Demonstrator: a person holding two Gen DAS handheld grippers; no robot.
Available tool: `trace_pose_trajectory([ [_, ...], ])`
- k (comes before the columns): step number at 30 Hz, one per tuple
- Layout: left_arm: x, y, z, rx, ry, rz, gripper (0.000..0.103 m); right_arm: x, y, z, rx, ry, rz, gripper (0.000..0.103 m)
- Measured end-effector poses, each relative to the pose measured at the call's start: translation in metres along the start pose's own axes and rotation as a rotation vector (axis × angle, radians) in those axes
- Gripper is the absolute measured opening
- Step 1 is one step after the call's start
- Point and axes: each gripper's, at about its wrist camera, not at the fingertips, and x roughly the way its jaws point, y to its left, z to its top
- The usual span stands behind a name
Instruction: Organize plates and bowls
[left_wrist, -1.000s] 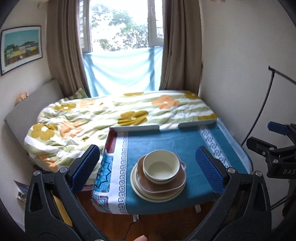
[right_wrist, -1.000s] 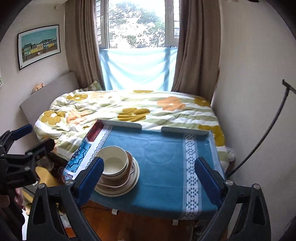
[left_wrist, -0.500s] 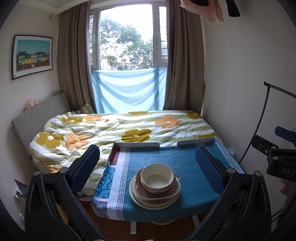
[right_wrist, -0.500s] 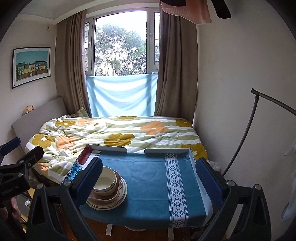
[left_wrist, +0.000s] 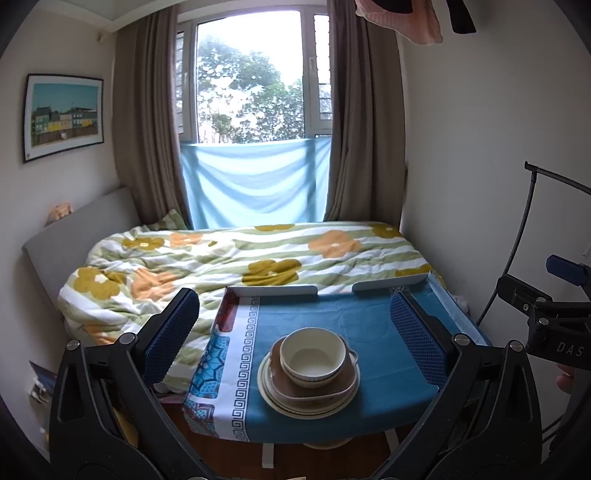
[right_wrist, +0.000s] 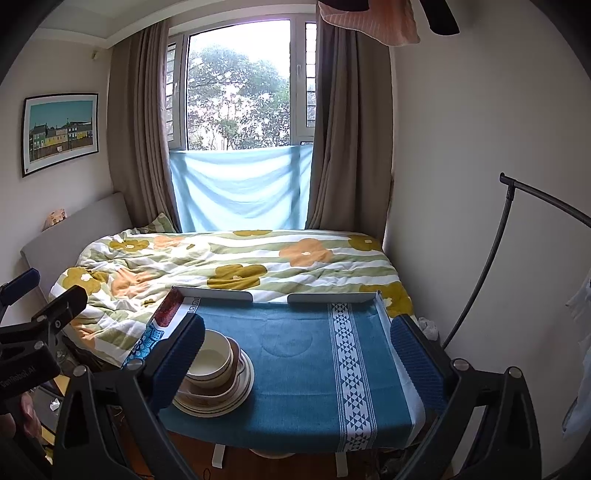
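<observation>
A cream bowl (left_wrist: 313, 356) sits on top of a brown dish (left_wrist: 334, 391), which rests on stacked cream plates (left_wrist: 280, 400), on a small table with a blue cloth (left_wrist: 373, 328). My left gripper (left_wrist: 295, 341) is open and empty, held back from the table, facing the stack. In the right wrist view the stack (right_wrist: 221, 380) lies at the table's left, partly behind my left fingertip (right_wrist: 179, 360). My right gripper (right_wrist: 295, 356) is open and empty, in front of the table.
A bed with a flowered quilt (left_wrist: 240, 258) lies behind the table, under a curtained window (left_wrist: 255, 85). A white wall and a black curved stand (right_wrist: 491, 266) are on the right. The table's right half (right_wrist: 317, 354) shows bare blue cloth.
Both grippers have risen and tilted up, so more of the window and ceiling shows. The dish stack has not moved. Both grippers stay open.
</observation>
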Motion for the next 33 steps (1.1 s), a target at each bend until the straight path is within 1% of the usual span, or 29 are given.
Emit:
trace_pose_trajectory([
  [24, 0.007, 0.009, 0.0, -0.002, 0.019, 0.0, 0.103, 0.01, 0.009, -0.003, 0.014, 0.025, -0.022, 0.1],
  [33, 0.006, 0.012, -0.001, -0.011, 0.001, 0.016, 0.103, 0.011, 0.01, -0.002, 0.013, 0.026, -0.023, 0.1],
])
